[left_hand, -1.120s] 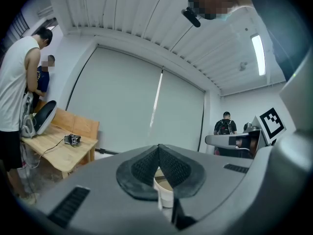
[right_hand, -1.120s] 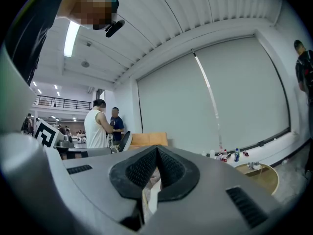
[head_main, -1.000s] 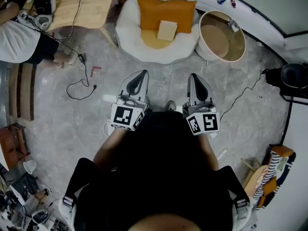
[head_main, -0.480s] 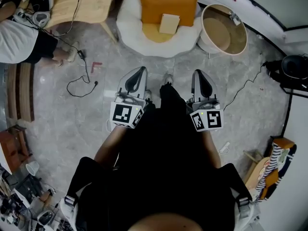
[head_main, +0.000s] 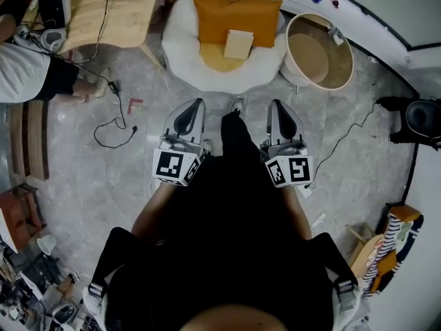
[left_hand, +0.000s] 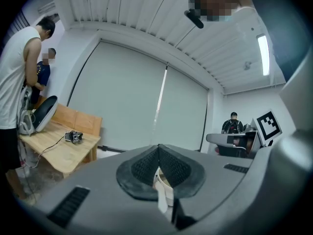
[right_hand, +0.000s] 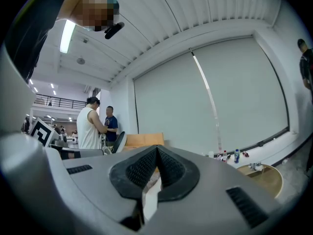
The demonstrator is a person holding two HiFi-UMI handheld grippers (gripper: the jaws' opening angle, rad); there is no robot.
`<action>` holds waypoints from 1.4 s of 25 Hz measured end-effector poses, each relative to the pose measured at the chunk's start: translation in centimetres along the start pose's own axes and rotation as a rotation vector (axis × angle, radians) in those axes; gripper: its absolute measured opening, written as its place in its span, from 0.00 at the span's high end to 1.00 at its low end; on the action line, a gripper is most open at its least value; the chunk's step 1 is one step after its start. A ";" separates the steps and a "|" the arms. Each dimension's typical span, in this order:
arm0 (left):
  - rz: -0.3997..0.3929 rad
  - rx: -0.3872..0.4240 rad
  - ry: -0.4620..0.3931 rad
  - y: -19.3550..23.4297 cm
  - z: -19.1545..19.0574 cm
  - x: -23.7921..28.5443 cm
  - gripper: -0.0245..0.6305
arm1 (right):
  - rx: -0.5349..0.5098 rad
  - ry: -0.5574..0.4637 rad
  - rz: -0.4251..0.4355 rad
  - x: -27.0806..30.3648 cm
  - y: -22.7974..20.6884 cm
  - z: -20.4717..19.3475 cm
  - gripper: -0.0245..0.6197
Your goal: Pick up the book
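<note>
Approach stage, with nothing grasped yet. My left gripper (head_main: 194, 107) and right gripper (head_main: 275, 107) are both pinched closed and empty, ribbed black pads (right_hand: 142, 169) meeting, held level above the grey marbled floor (head_main: 138, 157). The book (head_main: 238, 44), a pale flat rectangle, lies untouched ahead on an orange cushion (head_main: 227, 12) in a plump, round white seat (head_main: 180, 47). Reaching, opening and gripping remain.

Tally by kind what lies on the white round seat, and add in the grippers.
book: 1
cushions: 2 (orange cushion, yellow cushion)
grippers: 2 (left gripper, right gripper)
Total: 5
</note>
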State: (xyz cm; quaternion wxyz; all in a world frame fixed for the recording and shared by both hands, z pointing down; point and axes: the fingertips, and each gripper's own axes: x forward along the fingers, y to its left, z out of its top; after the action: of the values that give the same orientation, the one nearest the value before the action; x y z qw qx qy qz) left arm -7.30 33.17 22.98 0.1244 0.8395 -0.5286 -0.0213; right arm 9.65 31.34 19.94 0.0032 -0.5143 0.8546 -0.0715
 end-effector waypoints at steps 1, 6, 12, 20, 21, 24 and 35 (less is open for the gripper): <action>0.000 0.002 -0.002 0.0 0.3 1.1 0.95 | 0.003 -0.004 0.000 0.7 -0.8 0.2 0.96; -0.019 0.004 0.007 0.0 1.6 7.6 0.95 | 0.027 -0.012 -0.004 4.7 -5.3 1.2 0.96; -0.044 0.023 0.037 0.2 1.8 14.9 0.95 | 0.063 -0.021 -0.014 9.3 -10.7 1.2 0.96; -0.038 0.045 0.046 -0.2 4.2 22.9 0.95 | 0.102 -0.015 -0.002 14.2 -16.9 2.0 0.96; -0.034 0.050 0.051 0.0 4.3 24.0 0.95 | 0.103 -0.012 0.004 15.0 -17.6 2.1 0.96; -0.013 0.038 0.058 0.2 4.6 26.8 0.95 | 0.110 0.002 0.024 16.9 -19.7 2.2 0.96; 0.053 0.021 0.103 1.8 3.8 31.6 0.95 | 0.141 0.064 0.101 22.7 -23.2 0.9 0.96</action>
State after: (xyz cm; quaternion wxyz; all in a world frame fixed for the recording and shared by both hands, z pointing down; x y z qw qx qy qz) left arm 4.43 3.51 22.70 0.1428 0.8265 -0.5437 0.0308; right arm 19.46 0.56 23.50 0.0159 -0.4664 0.8720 -0.1477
